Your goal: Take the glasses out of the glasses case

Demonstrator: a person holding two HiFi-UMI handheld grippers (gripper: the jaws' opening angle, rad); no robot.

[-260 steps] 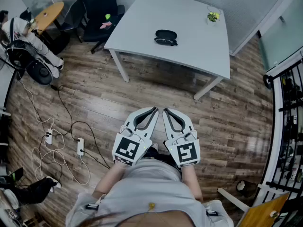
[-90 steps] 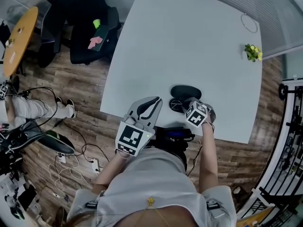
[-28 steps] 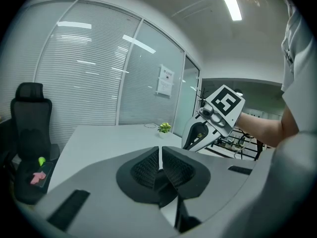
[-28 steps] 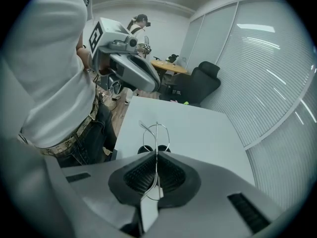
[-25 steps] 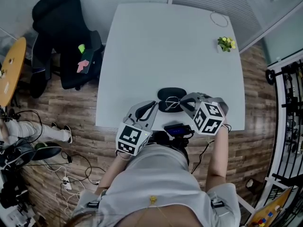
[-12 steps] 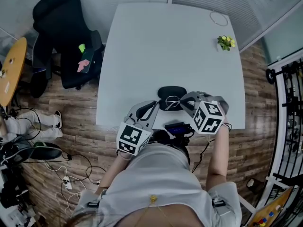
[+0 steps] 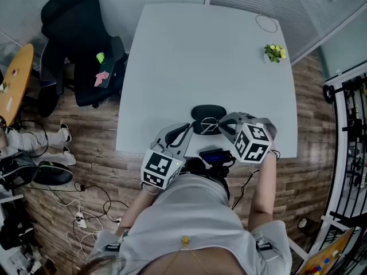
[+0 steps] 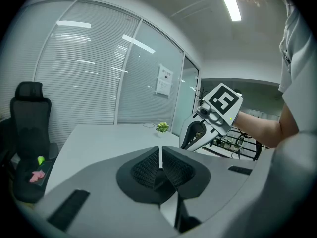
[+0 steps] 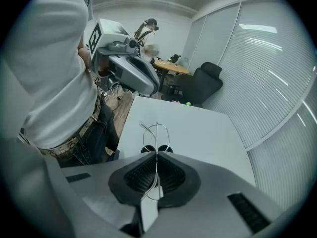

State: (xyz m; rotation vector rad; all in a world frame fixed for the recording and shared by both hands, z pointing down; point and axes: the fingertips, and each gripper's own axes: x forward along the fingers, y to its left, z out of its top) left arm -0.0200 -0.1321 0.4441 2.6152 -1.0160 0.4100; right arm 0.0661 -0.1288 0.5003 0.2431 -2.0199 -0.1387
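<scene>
My right gripper (image 7: 221,125) is shut on thin wire-framed glasses (image 7: 209,122), holding them just above the black glasses case (image 7: 208,112) near the front edge of the white table (image 7: 200,50). In the right gripper view the glasses (image 9: 156,132) stick out past the shut right gripper (image 9: 156,155), and dark parts of the case (image 9: 147,148) show right under them. My left gripper (image 7: 186,128) is shut and empty, hovering at the table's front edge left of the case. In the left gripper view the left gripper (image 8: 159,157) holds nothing and the right gripper (image 8: 208,123) shows ahead.
A small potted plant (image 7: 274,52) and a thin wire ring (image 7: 265,23) sit at the table's far right. A black office chair (image 7: 74,44) stands left of the table. Cables (image 7: 86,211) lie on the wooden floor. A black rack (image 7: 350,148) lines the right wall.
From standing away from the table, I have come up to it. The right gripper went to the case and closed on the glasses. Over the last second almost nothing has moved.
</scene>
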